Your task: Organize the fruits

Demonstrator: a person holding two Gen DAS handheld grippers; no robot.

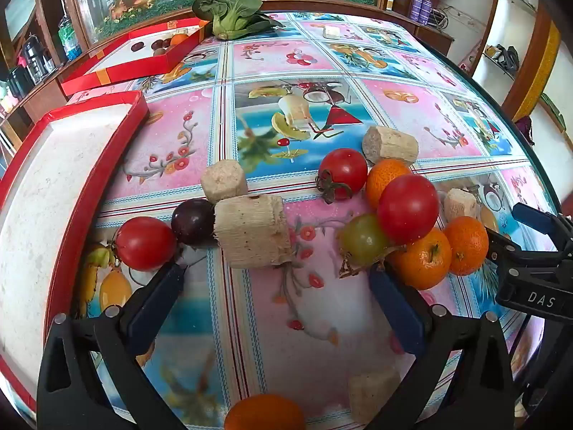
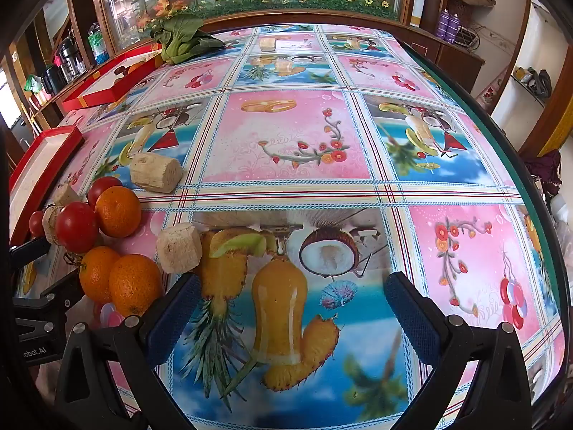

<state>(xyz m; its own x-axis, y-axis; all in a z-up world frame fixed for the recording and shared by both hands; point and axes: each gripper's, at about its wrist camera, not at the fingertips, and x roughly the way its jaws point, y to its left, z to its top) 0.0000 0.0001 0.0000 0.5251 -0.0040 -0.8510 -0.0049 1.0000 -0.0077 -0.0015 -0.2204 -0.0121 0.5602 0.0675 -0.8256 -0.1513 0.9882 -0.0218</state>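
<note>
Loose fruit lies on the printed tablecloth. My left gripper [image 1: 277, 272] is open and points down at a cut sugarcane piece [image 1: 250, 231] lying just past its fingertips. Left of that piece sit a dark plum [image 1: 193, 220] and a red tomato [image 1: 145, 243]. To the right is a cluster: red tomatoes [image 1: 408, 208], a green tomato [image 1: 363, 238] and oranges [image 1: 422, 258]. My right gripper [image 2: 292, 279] is open over bare cloth, with nothing between its fingers. In its view, oranges [image 2: 134, 283] and a sugarcane piece [image 2: 179, 247] lie just left of its left finger.
A red tray with a white inside [image 1: 53, 179] stands at the left. A second red box [image 1: 150, 53] holding some fruit sits at the far left, with a bok choy [image 1: 229, 10] beside it. An orange [image 1: 265, 414] and a sugarcane piece [image 1: 372, 397] lie below the left gripper. The table edge [image 2: 530, 193] curves along the right.
</note>
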